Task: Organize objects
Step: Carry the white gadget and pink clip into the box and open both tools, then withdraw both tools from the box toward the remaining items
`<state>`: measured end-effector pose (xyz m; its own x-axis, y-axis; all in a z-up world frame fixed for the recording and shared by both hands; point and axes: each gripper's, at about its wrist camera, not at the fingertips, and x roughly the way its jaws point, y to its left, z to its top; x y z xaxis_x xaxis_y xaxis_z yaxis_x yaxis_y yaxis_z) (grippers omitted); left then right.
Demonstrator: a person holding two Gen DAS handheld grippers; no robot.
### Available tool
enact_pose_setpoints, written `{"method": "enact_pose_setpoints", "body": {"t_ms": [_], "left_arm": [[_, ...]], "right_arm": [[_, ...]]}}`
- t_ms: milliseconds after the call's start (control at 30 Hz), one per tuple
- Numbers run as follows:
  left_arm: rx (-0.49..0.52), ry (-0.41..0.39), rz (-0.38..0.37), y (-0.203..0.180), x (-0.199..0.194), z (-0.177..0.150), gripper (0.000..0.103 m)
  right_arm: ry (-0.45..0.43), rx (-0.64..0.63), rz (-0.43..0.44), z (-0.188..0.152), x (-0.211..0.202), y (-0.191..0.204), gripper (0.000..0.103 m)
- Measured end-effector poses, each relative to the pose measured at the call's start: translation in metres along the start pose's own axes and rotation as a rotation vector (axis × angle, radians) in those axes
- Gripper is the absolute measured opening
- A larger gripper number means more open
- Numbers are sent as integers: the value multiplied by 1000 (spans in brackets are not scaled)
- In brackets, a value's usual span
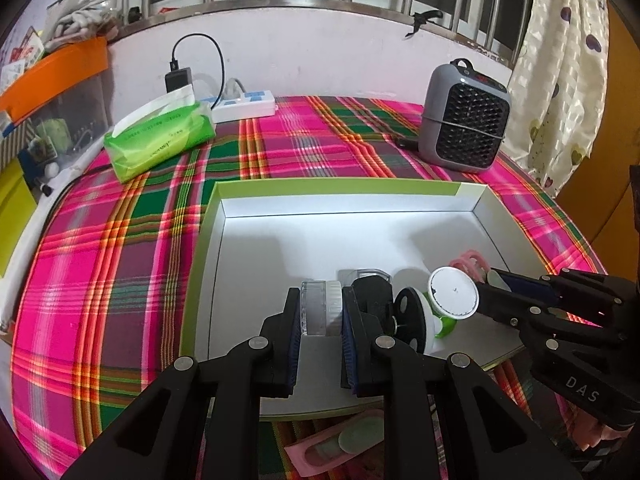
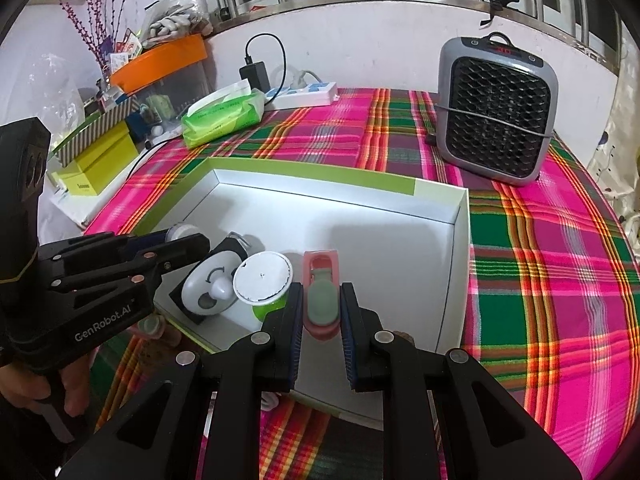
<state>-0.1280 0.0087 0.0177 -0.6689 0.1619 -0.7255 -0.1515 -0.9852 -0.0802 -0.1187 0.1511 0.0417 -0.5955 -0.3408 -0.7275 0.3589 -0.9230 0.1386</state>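
**Q:** How's the sorting going, both hands full?

**Me:** Yep. My left gripper point(image 1: 321, 312) is clamped on a clear round container point(image 1: 320, 308), and my right gripper point(image 2: 321, 310) is pinching a pink-and-green clip thing point(image 2: 320, 304). Both hang over the white box point(image 1: 348, 196), near its front edge, beside the green cup point(image 2: 264, 280).

**Q:** Any tips?

**Me:** I'd lower each onto bare floor, clear of the cup, then let go.

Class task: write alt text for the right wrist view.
The right claw grips a pink clip over a white box holding a green cup. The left claw enters from the left; a grey heater stands on the plaid cloth.
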Motion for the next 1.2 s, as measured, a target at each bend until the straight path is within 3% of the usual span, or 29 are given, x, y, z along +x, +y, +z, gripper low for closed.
{"method": "enact_pose_setpoints", "body": {"t_ms": [300,433,1200], "left_arm": [[5,11,19,1,5,-1,17],[0,-8,16,2,1,0,24],[-47,-70,-65,5,-26,-9,24]], "right_arm": [[7,-10,-2,-1,1,2,19],[-10,-8,-7,0,-4,2,29],[-78,11,18,-15,-44,11,29]]}}
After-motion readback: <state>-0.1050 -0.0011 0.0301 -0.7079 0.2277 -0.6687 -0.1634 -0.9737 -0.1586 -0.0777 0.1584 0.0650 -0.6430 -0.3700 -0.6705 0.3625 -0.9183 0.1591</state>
